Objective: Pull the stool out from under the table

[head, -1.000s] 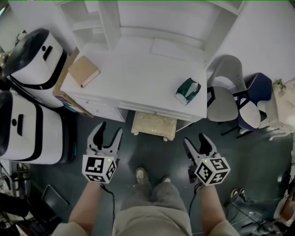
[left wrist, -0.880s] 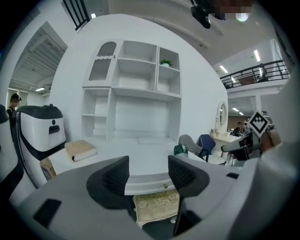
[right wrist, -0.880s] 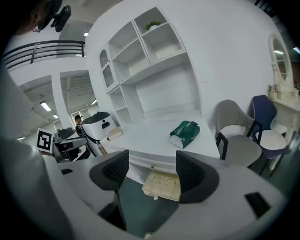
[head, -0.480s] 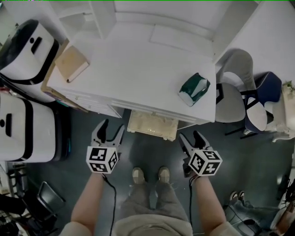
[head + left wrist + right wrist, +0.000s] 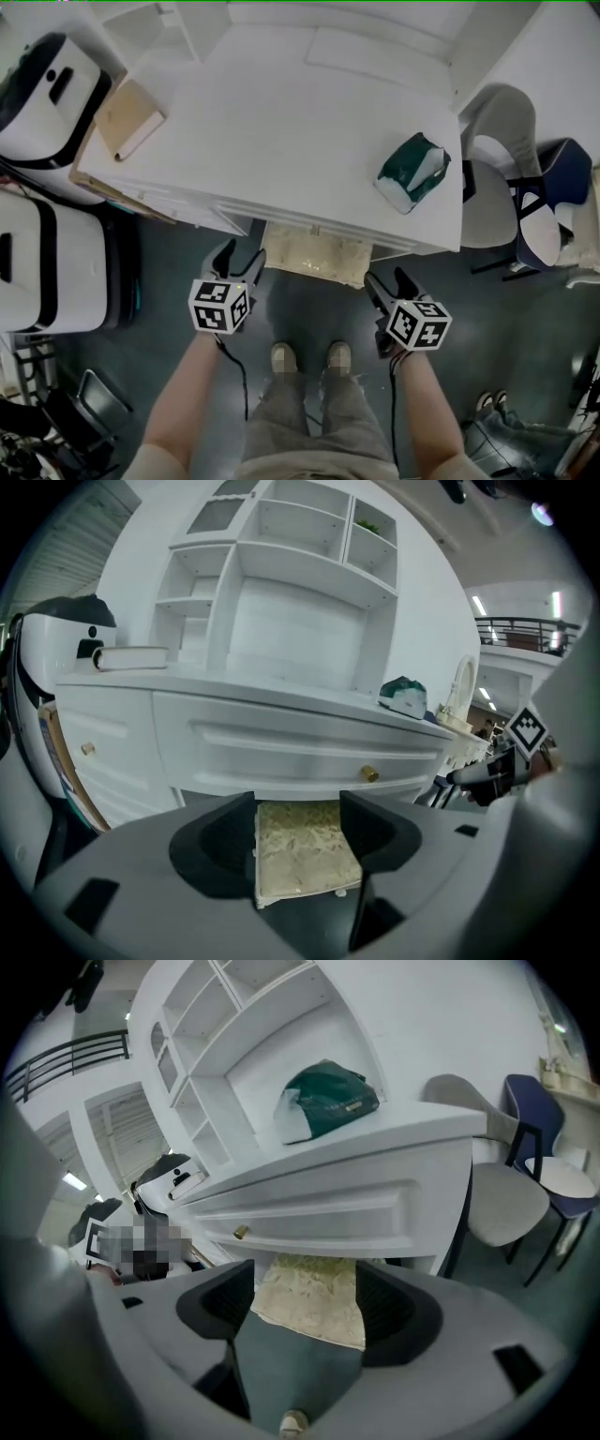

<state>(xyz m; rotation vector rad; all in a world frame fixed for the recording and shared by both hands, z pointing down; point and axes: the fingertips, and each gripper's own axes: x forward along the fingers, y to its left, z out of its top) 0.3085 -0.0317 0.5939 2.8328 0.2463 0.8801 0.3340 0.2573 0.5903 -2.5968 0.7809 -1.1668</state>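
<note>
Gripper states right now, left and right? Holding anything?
Left gripper: open, jaws just been opening, nothing between them; stool ahead, not gripped.
Right gripper: open, empty.

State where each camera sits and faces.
Head view: on the head, steeply down at the table; forearms, legs, left gripper, right gripper show.
Left gripper view: on that gripper, facing the stool under the table; its jaws, just opened wider, hold nothing.
Right gripper view: on that gripper, facing the stool; jaws likewise.
All share the stool.

Stool (image 5: 314, 255) seat: cream patterned cloth. Table (image 5: 281, 141): smooth white painted finish. Drawer knob (image 5: 371, 774): shiny brass-coloured metal.
</note>
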